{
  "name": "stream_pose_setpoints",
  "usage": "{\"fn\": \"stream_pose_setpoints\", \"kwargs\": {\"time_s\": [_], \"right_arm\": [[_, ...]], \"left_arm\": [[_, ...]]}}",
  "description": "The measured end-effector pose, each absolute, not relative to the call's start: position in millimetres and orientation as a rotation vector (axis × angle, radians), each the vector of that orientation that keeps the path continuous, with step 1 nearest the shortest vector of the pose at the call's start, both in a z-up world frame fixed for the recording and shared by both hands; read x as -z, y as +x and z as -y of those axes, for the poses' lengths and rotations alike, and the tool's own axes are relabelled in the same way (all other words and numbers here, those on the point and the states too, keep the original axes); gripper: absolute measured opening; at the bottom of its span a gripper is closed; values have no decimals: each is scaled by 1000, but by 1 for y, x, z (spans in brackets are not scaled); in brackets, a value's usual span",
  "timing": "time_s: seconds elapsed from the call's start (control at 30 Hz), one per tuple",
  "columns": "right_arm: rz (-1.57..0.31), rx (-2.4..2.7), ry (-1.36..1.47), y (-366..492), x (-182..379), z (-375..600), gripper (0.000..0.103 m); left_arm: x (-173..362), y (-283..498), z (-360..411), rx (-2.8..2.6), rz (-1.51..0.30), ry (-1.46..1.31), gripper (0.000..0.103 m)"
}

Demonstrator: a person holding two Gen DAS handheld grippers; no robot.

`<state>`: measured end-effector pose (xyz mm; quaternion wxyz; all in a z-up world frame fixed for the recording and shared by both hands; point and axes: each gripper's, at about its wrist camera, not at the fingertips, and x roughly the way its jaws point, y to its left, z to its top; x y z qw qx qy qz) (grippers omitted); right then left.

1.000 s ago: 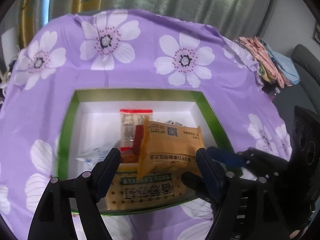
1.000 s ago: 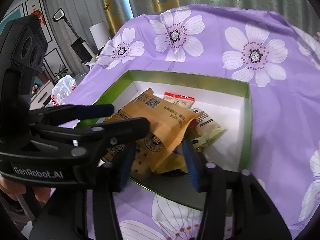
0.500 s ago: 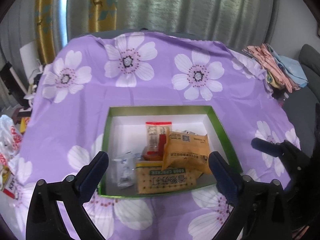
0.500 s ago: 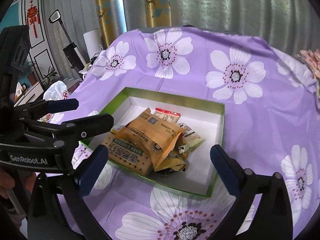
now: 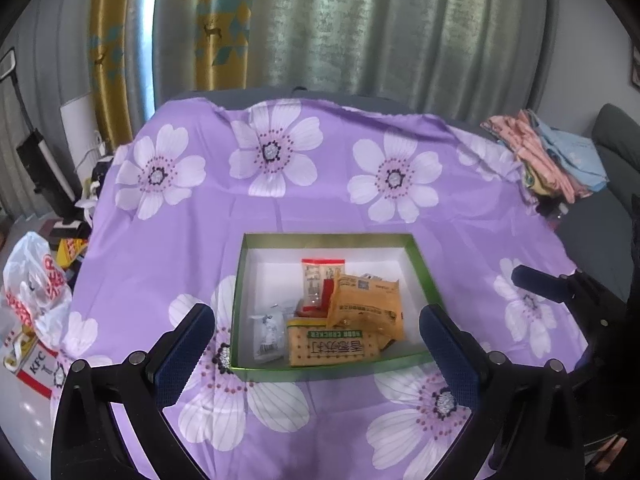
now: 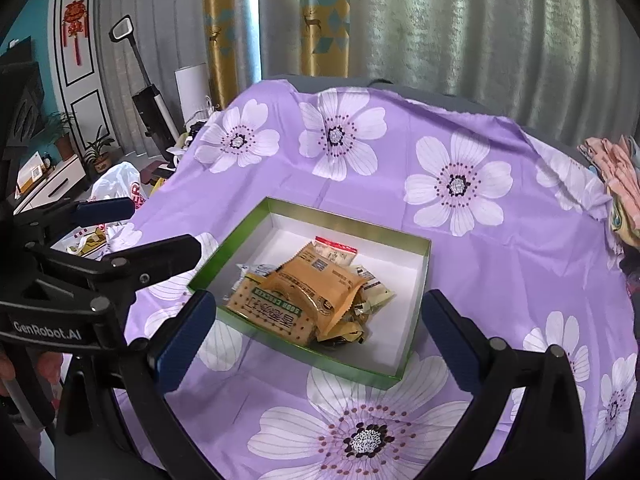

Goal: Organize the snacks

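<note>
A shallow green box (image 5: pixel 328 236) with a white inside sits on the purple flowered cloth (image 5: pixel 280 200). Inside lie an orange packet (image 5: pixel 368 308), a soda cracker pack (image 5: pixel 332 346), a red-topped packet (image 5: pixel 318 280) and a small clear packet (image 5: pixel 266 332). My left gripper (image 5: pixel 315 334) hangs open above the box's near edge, nothing between its pads. My right gripper (image 6: pixel 319 308) is also wide open and empty above the box (image 6: pixel 348 220), where the orange packet (image 6: pixel 316 280) rests on the cracker pack (image 6: pixel 272 312). The left gripper (image 6: pixel 164 224) shows at the left of the right wrist view.
Folded clothes (image 5: pixel 548 156) are piled at the table's right edge. A white plastic bag (image 5: pixel 36 292) and a KFC box lie on the floor to the left. Curtains hang behind the table, and a stick vacuum (image 6: pixel 148 92) stands at the back left.
Both grippers opened wide, rose and drew back from the box. The orange packet, which was between their pads over the box, now lies loose on the other snacks.
</note>
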<state>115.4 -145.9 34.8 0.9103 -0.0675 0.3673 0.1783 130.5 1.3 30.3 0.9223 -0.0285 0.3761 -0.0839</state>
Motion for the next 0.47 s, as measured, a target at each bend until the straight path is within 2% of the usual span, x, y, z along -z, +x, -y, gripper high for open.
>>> {"fn": "stream_pose_setpoints", "kwargs": {"time_s": [0.47], "right_arm": [[-733,-365,-137,104,-49,143,103]], "left_arm": [[-42,125,-3,105,-729,-34,102]]}}
